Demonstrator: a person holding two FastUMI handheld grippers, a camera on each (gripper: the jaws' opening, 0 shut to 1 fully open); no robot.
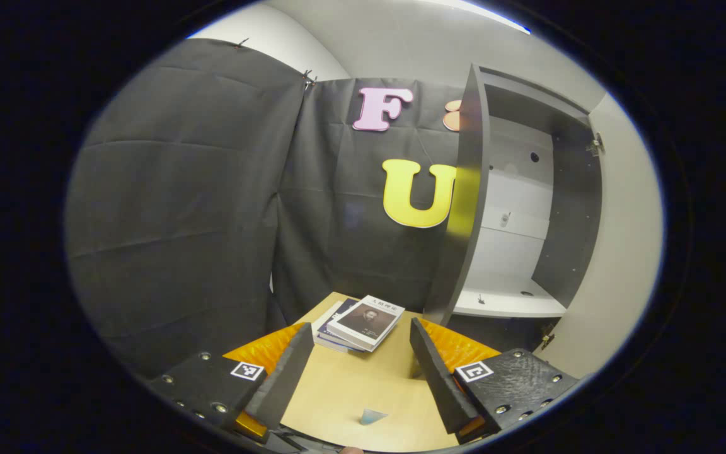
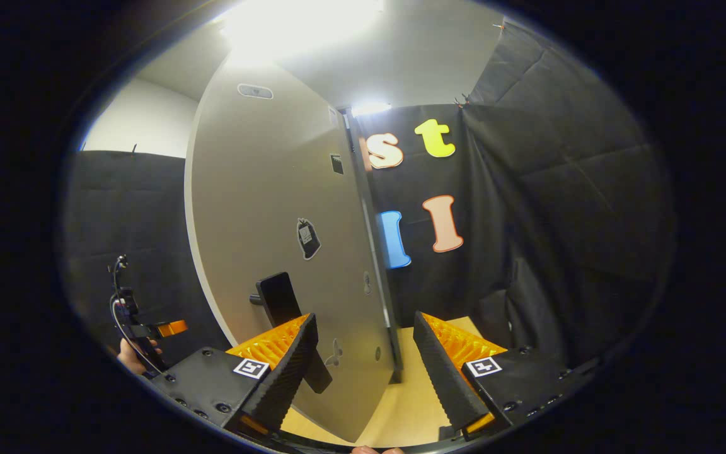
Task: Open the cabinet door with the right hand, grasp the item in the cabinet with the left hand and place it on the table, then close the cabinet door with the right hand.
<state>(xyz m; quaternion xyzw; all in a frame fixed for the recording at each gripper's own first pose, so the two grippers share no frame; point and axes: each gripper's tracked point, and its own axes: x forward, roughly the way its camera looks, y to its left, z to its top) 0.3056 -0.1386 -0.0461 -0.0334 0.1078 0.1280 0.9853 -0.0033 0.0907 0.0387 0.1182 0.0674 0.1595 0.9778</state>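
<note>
Low in the left gripper view, the left gripper hangs spread and empty over the table, with the books lying just beyond its tips and the cabinet open at right. Across in the right gripper view, a hand sits at lower left, and the right gripper gapes, released, around the edge of the cabinet door, the handle beside its left finger.

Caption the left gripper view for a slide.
Open left gripper hovers over the table; books lie beside the open cabinet.
</note>
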